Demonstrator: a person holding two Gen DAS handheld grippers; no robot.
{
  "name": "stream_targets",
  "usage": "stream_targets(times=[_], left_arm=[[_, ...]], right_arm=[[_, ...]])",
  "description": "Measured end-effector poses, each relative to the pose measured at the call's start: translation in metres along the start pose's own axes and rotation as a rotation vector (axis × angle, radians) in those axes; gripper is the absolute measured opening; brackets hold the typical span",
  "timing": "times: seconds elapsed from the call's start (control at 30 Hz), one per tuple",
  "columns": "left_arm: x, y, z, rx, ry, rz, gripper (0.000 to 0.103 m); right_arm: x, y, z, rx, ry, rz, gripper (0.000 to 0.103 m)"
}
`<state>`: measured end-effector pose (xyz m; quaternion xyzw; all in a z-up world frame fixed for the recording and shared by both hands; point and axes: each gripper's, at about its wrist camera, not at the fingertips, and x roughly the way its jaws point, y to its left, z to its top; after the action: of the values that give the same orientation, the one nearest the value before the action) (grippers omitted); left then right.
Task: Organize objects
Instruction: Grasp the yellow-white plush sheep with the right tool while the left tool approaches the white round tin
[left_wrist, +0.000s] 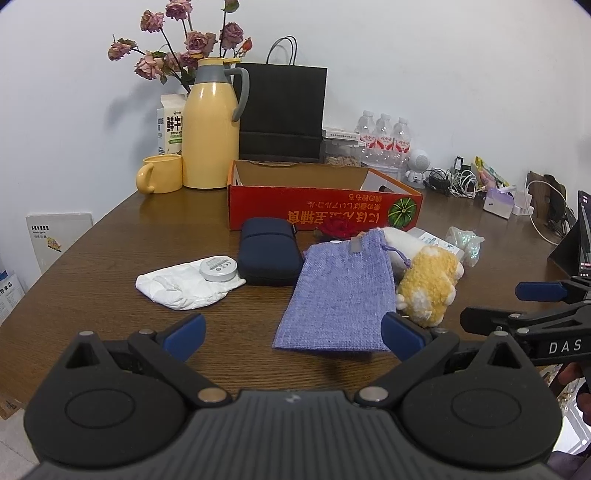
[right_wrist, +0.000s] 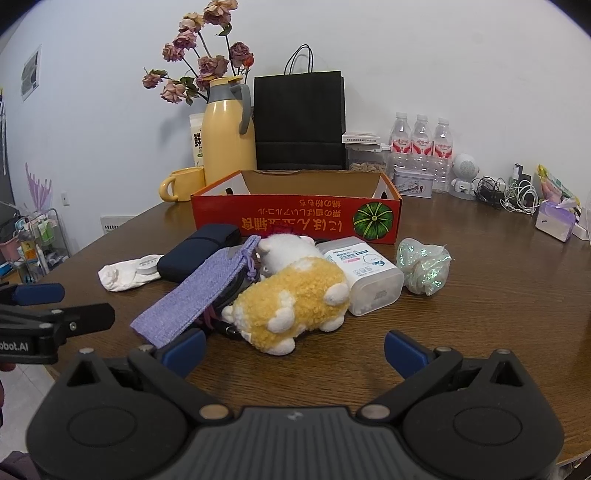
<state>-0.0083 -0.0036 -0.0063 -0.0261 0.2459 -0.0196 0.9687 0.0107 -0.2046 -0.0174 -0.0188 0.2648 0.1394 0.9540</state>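
Since both claws hang spread and empty, the left wrist view sets the left claw (left_wrist: 291, 332) low at centre with the purple knitted pouch (left_wrist: 340, 291) lying on the worktop (left_wrist: 110, 258) just ahead, its near edge beside the right-hand finger; sliding one finger under that edge before pinching would probably lift it cleanly toward the red cardboard box (left_wrist: 321, 206) at mid-frame. From the right wrist view, the right claw (right_wrist: 293, 350), also wide open, faces the yellow plush toy (right_wrist: 291, 306) at centre, and I would squeeze its soft body across the middle, clear of the clear plastic container (right_wrist: 364, 277) touching it.
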Motion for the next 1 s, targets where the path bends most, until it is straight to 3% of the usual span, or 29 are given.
stream_targets(times=[0.37, 0.6, 0.77, 1.0], left_arm=[[0.033, 0.000, 0.015, -0.011, 0.039, -0.011, 0.103], [0.048, 0.001, 0.020, -0.009, 0.062, 0.005, 0.103], [0.059, 0.004, 0.019, -0.023, 0.096, 0.011, 0.103], [0.063, 0.006, 0.018, -0.036, 0.116, 0.017, 0.103]], right_arm=[[0.034, -0.001, 0.011, -0.063, -0.015, 0.024, 0.103], [0.060, -0.003, 0.023, -0.175, -0.002, 0.062, 0.103], [0.079, -0.010, 0.025, -0.194, 0.026, 0.155, 0.103], [0.090, -0.012, 0.024, -0.238, 0.037, 0.195, 0.101]])
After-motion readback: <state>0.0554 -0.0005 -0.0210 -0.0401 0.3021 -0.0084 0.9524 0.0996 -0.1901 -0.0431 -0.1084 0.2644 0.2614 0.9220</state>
